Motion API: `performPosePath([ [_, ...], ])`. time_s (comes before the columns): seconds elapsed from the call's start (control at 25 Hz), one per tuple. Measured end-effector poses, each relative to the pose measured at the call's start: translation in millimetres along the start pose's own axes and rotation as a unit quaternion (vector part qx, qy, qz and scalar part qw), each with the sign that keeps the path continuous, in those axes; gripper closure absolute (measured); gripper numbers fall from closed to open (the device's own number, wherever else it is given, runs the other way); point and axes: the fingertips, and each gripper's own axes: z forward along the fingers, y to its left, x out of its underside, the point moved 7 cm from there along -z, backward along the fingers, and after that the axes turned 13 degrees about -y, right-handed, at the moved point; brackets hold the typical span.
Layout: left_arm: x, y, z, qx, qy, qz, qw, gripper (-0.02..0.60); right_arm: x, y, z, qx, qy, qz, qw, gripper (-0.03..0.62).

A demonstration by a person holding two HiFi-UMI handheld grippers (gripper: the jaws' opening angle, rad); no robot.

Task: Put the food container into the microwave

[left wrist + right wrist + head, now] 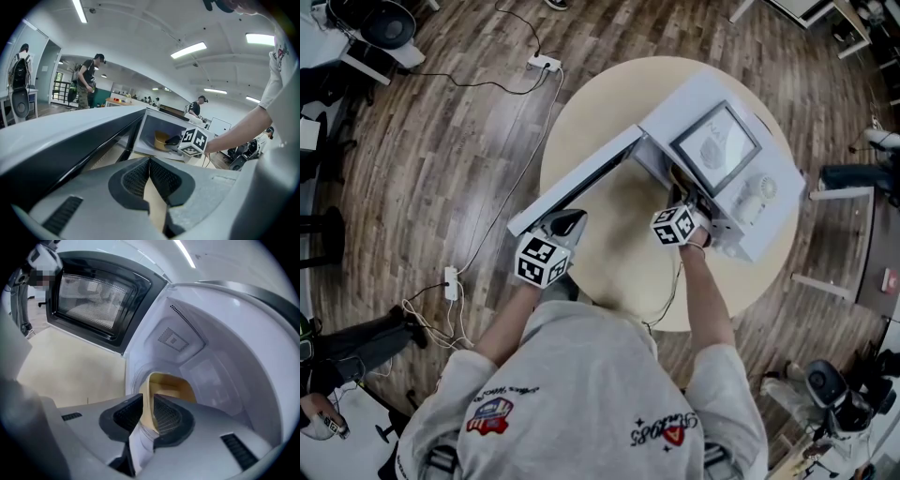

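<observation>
The white microwave (773, 220) stands on the round beige table (623, 262) with its door (574, 181) swung wide open to the left. A yellow food container (172, 383) sits inside the cavity, and it also shows in the left gripper view as the yellow container (161, 139). My right gripper (149, 402) reaches into the cavity, shut on the container's near rim. My left gripper (149, 165) is shut with nothing between its pads. It hovers over the table just beside the open door's outer end (525, 225).
The microwave's white inner walls (220, 366) close in around the right gripper. A power strip (544, 63) and cables (450, 281) lie on the wooden floor left of the table. Several people stand in the far room in the left gripper view.
</observation>
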Motion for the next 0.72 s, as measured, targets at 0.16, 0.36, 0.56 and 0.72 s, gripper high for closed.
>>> performPosePath([
  [0.16, -1.3, -3.4, 4.0, 0.013, -0.001, 0.000, 0.9999, 0.577, -5.1, 2.5, -7.1, 0.004, -0.010, 0.005, 1.000, 0.516],
  [0.36, -4.9, -7.3, 8.4, 0.030, -0.001, 0.006, 0.9995, 0.577, -10.1, 6.8, -19.8, 0.012, -0.021, 0.020, 1.000, 0.521],
  [0.56, -8.5, -12.9, 16.1, 0.053, 0.003, 0.012, 0.9985, 0.577, -13.5, 3.7, -37.7, 0.032, -0.036, 0.040, 0.998, 0.539],
  [0.72, -14.0, -19.8, 24.7, 0.072, -0.007, 0.029, 0.9970, 0.577, -8.6, 0.5, -49.0, 0.035, -0.035, 0.073, 0.996, 0.580],
])
